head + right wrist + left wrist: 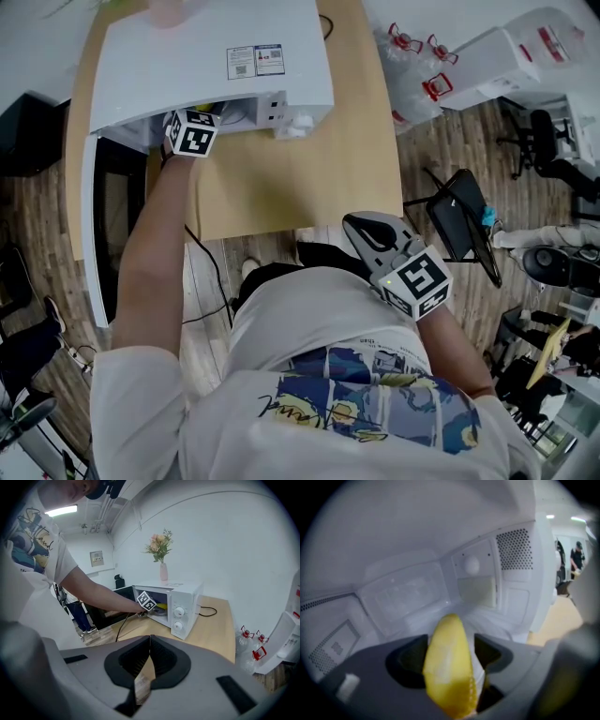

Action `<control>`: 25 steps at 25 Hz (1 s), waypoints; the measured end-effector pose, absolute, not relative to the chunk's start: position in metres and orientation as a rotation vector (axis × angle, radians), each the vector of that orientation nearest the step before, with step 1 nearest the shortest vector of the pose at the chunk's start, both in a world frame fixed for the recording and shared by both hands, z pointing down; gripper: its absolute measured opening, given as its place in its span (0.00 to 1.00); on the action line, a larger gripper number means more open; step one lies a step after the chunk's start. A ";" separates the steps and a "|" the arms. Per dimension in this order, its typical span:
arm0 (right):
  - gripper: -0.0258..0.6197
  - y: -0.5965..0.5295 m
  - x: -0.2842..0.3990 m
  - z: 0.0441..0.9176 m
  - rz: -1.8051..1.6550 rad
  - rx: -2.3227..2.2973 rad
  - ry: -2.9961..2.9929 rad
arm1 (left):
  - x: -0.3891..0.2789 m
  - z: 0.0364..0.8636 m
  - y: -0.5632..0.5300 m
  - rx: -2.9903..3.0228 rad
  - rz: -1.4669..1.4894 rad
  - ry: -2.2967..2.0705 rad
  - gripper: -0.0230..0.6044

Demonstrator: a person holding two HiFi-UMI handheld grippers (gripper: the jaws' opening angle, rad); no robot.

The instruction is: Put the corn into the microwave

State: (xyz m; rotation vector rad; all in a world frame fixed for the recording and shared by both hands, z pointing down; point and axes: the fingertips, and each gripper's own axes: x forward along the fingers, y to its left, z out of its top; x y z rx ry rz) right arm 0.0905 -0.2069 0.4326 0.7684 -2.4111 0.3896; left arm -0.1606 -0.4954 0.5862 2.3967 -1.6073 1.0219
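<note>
Left arm outstretched: left gripper [190,129], released, straddles the corn [448,667] inside the microwave [206,66]. Right gripper [149,641] clenched, empty. Microwave's label [255,61] illegible.

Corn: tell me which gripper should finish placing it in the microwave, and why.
Left. The left gripper is inside the microwave with the corn between its jaws, so it probably only has to leave it there and withdraw. The right gripper is shut, empty and back by the person's body.
</note>
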 end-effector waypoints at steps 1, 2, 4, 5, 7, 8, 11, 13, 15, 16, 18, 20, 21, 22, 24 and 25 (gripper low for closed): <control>0.06 -0.206 0.090 0.433 0.391 0.767 -2.413 | -0.162 0.586 -0.495 2.392 1.017 -1.606 0.54; 0.06 -0.205 0.089 0.433 0.393 0.765 -2.414 | -0.163 0.586 -0.494 2.388 1.014 -1.605 0.55; 0.06 -0.204 0.089 0.433 0.396 0.763 -2.417 | -0.165 0.585 -0.493 2.383 1.012 -1.607 0.56; 0.06 -0.204 0.088 0.433 0.395 0.762 -2.418 | -0.166 0.584 -0.492 2.381 1.008 -1.610 0.58; 0.06 -0.204 0.087 0.432 0.393 0.760 -2.423 | -0.167 0.583 -0.491 2.380 0.998 -1.615 0.59; 0.06 -0.203 0.086 0.433 0.392 0.759 -2.424 | -0.167 0.582 -0.491 2.380 0.994 -1.616 0.60; 0.06 -0.201 0.083 0.433 0.389 0.754 -2.428 | -0.169 0.579 -0.489 2.376 0.981 -1.629 0.61; 0.06 -0.200 0.082 0.432 0.385 0.750 -2.431 | -0.169 0.575 -0.486 2.371 0.969 -1.638 0.61; 0.06 -0.198 0.081 0.430 0.383 0.749 -2.438 | -0.167 0.570 -0.482 2.371 0.964 -1.638 0.62; 0.06 -0.197 0.080 0.429 0.383 0.747 -2.440 | -0.167 0.568 -0.479 2.369 0.958 -1.638 0.62; 0.06 -0.193 0.078 0.428 0.386 0.740 -2.445 | -0.167 0.563 -0.474 2.361 0.937 -1.646 0.62; 0.06 -0.190 0.076 0.427 0.386 0.732 -2.451 | -0.169 0.559 -0.466 2.348 0.917 -1.656 0.62; 0.06 -0.188 0.075 0.427 0.386 0.729 -2.454 | -0.169 0.558 -0.462 2.341 0.908 -1.660 0.62; 0.06 -0.187 0.074 0.427 0.387 0.727 -2.457 | -0.169 0.557 -0.458 2.335 0.899 -1.663 0.62; 0.06 -0.184 0.071 0.425 0.389 0.720 -2.464 | -0.170 0.554 -0.449 2.319 0.873 -1.668 0.62; 0.06 -0.182 0.069 0.424 0.391 0.714 -2.466 | -0.171 0.552 -0.444 2.310 0.855 -1.670 0.62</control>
